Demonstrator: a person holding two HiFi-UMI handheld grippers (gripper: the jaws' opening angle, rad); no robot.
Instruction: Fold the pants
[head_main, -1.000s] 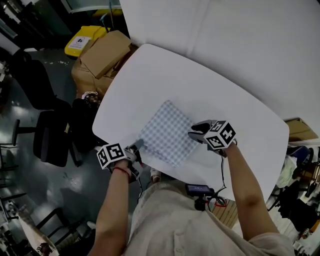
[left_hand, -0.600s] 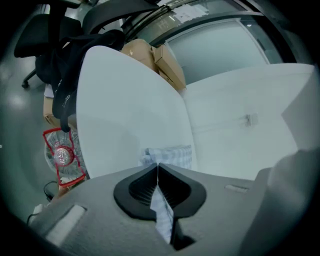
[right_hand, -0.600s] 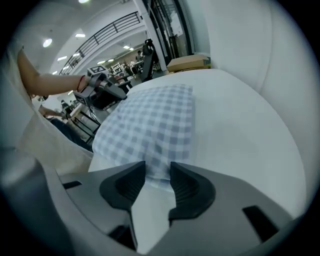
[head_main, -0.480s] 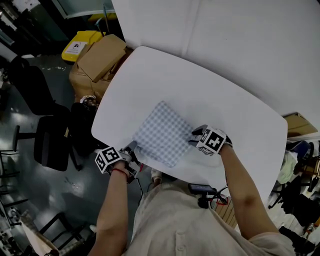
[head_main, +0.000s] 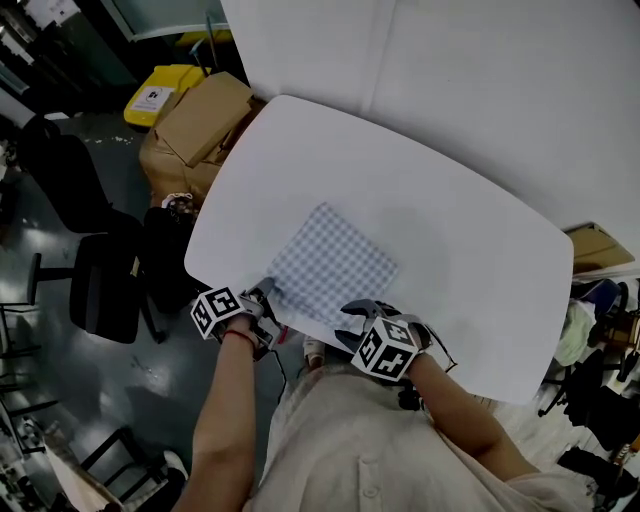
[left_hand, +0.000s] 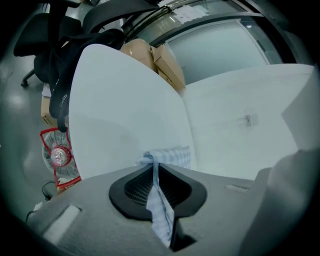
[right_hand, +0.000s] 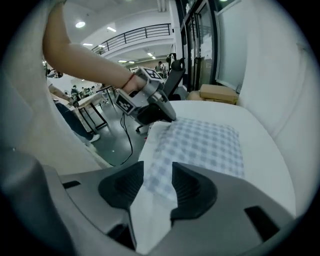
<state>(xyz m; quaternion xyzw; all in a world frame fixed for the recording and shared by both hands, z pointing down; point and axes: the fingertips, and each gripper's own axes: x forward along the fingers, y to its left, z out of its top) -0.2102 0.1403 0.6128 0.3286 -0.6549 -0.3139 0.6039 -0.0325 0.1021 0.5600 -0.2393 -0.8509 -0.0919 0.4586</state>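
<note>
The blue-and-white checked pants lie folded into a small rectangle near the front edge of the white table. My left gripper is shut on their near-left corner; in the left gripper view the cloth is pinched between its jaws. My right gripper hovers at the pants' near edge by the table's rim. Its jaws have just been opening and stand apart. The checked pants show through the gap, untouched by the pads. The left gripper shows beyond.
Cardboard boxes and a yellow bin stand on the floor at the back left. A black chair is left of the table. A red-rimmed object lies on the floor. A white wall rises behind.
The right gripper has left the pants' right corner and swung leftward along the near edge toward the person, its jaws now wider. The left gripper has kept its grip in place.
</note>
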